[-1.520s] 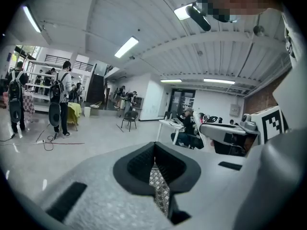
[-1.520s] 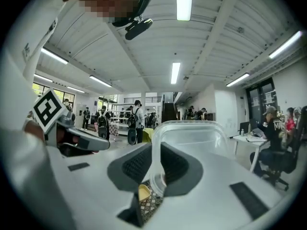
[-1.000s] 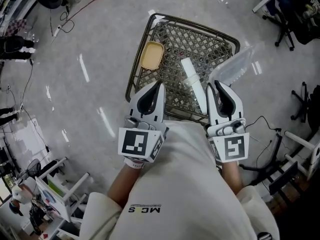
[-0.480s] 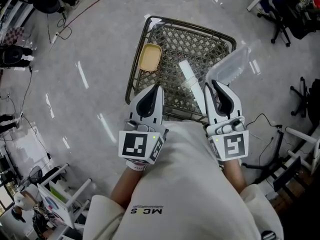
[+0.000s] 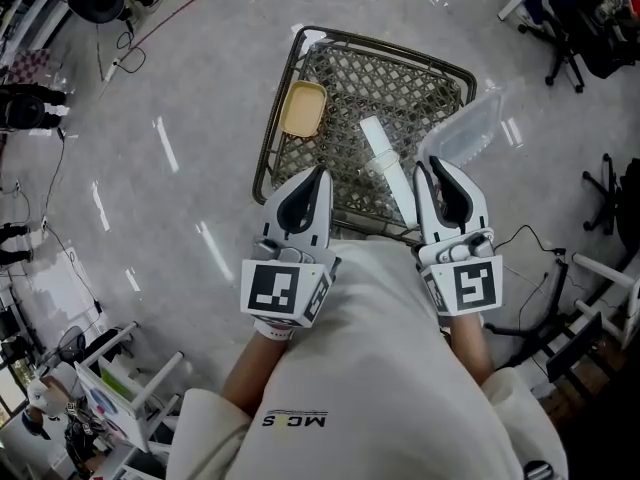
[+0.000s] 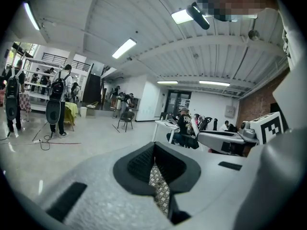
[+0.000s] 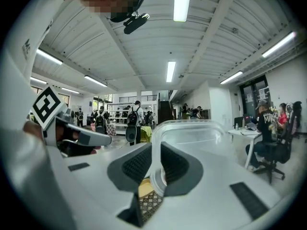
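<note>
From the head view, a dark wire mesh basket [image 5: 290, 73] stands on the grey floor in front of me. A shallow yellow tray [image 5: 303, 108] lies in its left part, and a white tube [image 5: 384, 162] lies near the middle. My right gripper [image 5: 430, 171] is shut on the edge of a clear plastic container [image 5: 466, 131] held over the basket's right rim; the container [image 7: 189, 131] rises between the jaws of that gripper [image 7: 156, 163]. My left gripper [image 5: 318, 175] hovers over the basket's near rim. In its own view the left gripper [image 6: 154, 150] is shut with nothing in it.
Office chairs [image 5: 577, 23] and desks stand at the right, with a cable [image 5: 525, 238] on the floor near my right side. A white rack [image 5: 110, 368] is at the lower left. People with backpacks [image 6: 56, 99] stand by shelves farther off.
Almost nothing has changed. Both grippers stay over the basket's near side, the right one still shut on the clear container. The views have shifted only slightly.
</note>
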`<action>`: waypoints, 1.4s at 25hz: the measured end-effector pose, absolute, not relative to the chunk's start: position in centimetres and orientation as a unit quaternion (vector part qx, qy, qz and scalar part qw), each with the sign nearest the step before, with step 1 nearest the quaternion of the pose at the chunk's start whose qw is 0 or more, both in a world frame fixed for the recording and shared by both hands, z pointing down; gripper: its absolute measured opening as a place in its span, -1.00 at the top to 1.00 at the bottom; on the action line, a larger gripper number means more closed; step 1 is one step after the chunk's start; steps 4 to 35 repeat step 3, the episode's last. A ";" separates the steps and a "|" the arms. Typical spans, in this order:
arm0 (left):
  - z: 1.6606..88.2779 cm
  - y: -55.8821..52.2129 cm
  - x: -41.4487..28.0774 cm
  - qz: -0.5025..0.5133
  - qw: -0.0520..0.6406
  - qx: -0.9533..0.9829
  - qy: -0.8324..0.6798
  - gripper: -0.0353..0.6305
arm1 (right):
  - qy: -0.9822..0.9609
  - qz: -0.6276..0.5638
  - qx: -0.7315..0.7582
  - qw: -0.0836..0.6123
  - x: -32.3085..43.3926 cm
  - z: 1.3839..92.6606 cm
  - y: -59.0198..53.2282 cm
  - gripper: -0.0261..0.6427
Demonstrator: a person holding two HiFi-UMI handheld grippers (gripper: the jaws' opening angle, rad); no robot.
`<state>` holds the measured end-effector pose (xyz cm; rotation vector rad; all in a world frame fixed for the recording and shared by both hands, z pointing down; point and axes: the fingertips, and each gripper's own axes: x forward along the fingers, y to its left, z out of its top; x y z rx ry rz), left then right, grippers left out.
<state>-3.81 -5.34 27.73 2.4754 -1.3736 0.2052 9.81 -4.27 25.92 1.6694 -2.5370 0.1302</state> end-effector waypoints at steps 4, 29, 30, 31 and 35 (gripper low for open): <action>27.7 -5.6 -4.2 0.070 0.153 0.861 -0.480 0.82 | -0.837 0.076 0.541 0.037 9.4 26.4 -4.7 0.72; 27.7 -5.6 -4.2 0.070 0.153 0.861 -0.480 0.82 | -0.837 0.076 0.541 0.037 9.4 26.4 -4.7 0.72; 27.7 -5.6 -4.2 0.070 0.153 0.861 -0.480 0.82 | -0.837 0.076 0.541 0.037 9.4 26.4 -4.7 0.72; 27.7 -5.6 -4.2 0.070 0.153 0.861 -0.480 0.82 | -0.837 0.076 0.541 0.037 9.4 26.4 -4.7 0.72; 27.7 -5.6 -4.2 0.070 0.153 0.861 -0.480 0.82 | -0.837 0.076 0.541 0.037 9.4 26.4 -4.7 0.72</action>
